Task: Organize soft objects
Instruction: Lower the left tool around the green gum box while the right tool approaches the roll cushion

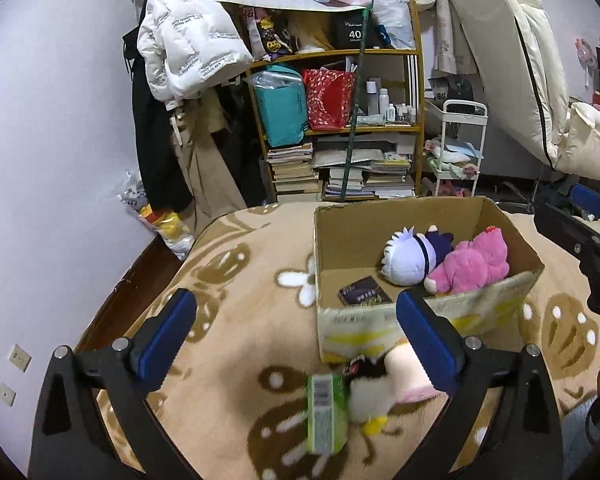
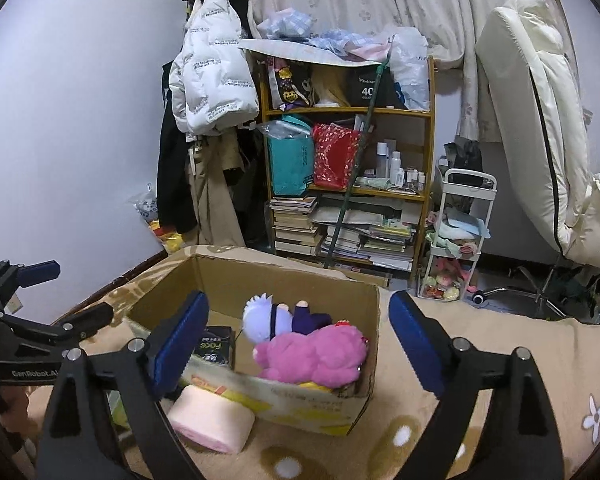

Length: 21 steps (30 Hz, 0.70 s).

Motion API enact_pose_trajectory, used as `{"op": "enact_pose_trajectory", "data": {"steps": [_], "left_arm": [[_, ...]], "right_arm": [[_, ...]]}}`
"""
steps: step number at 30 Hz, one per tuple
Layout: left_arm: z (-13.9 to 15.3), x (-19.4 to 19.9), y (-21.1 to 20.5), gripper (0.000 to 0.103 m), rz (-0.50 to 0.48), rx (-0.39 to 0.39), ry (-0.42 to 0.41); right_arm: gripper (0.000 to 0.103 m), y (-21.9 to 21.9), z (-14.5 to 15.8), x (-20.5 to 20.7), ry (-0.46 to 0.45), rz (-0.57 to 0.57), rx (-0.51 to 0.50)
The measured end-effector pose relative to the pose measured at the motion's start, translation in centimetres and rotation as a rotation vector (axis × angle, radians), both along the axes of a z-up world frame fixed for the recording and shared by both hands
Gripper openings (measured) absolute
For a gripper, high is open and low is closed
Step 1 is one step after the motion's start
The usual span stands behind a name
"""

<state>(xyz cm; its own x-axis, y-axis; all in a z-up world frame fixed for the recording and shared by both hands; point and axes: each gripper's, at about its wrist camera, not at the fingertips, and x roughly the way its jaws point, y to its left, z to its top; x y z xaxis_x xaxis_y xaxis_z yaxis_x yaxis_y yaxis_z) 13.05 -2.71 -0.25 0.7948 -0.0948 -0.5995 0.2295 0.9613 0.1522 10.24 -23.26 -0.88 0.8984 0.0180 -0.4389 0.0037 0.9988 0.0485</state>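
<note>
An open brown cardboard box (image 1: 420,280) sits on a tan, flower-patterned fleece blanket (image 1: 240,280), already holding a white-haired plush doll in dark clothes (image 1: 408,256) and a fuzzy pink plush animal (image 1: 472,264). Outside its near wall lie a pale pink soft roll (image 2: 210,420), a small black-and-white plush (image 1: 370,392) and a green packet (image 1: 326,412). The left gripper (image 1: 296,344) hangs wide and empty right above this pile; the small plush lies just ahead, below its right finger. The right gripper (image 2: 298,344), equally wide and empty, faces the box, the roll under its left finger. The left looks nearer for the next pick.
</note>
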Motion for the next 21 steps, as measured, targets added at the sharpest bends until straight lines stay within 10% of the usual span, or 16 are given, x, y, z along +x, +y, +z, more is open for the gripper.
{"op": "enact_pose_trajectory", "data": {"steps": [21], "left_arm": [[-2.0,-2.1,4.1,0.099,0.053,0.03,0.158]], "right_arm": [[0.103,2.5,-1.7,-2.5,0.054,0.023,0.004]]}}
